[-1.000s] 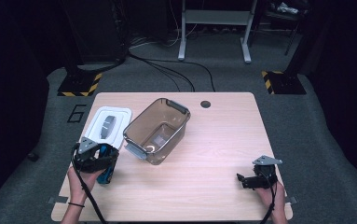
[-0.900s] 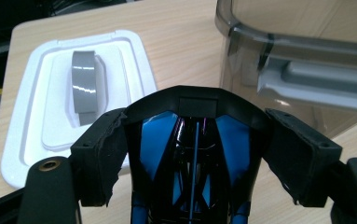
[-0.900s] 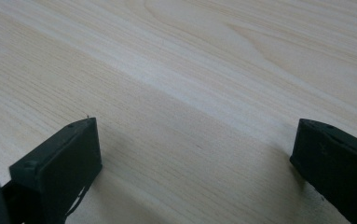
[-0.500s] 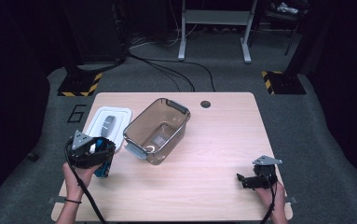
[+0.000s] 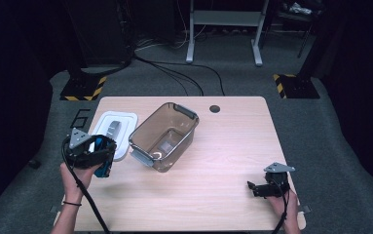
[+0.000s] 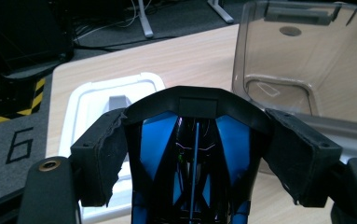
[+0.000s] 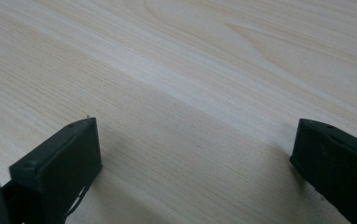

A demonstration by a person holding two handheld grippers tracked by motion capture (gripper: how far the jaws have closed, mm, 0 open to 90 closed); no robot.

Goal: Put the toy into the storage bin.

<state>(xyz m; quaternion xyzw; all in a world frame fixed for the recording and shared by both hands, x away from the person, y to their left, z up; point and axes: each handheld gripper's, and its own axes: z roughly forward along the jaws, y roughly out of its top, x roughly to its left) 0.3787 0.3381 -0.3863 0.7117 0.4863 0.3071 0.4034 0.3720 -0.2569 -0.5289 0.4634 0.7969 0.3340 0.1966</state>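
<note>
- Dark grey carpet surrounds a pale wooden counter (image 5: 213, 195), with black cables and metal stand legs on the floor behind it and yellow-and-black striped blocks near both far corners.
- On the counter's left part lies a white lid (image 5: 118, 127) with a grey handle piece at its middle; the left gripper view shows it flat on the wood (image 6: 97, 100).
- Just beside the lid, toward the middle of the counter, stands a clear smoky-brown plastic bin (image 5: 163, 136) with grey latches at its ends; nothing shows inside it, and its near wall rises at the upper right of the left gripper view (image 6: 302, 60).
- A left hand-held gripper (image 5: 96, 155) sits at the counter's left edge, in front of the lid, in the person's left hand (image 5: 74, 178).
- Its jaws are clamped on a blue and black object (image 5: 103, 163); in the left gripper view the pads press against both sides of that object (image 6: 195, 158), which has a black arched top and blue panels.
- Seen from above, the held object is off the wood, near the lid's front corner.
- At the counter's near right corner the right hand-held gripper (image 5: 256, 187) rests low over bare wood.
- Its jaws stand wide apart with nothing between them, as the right gripper view (image 7: 195, 172) shows.
</note>
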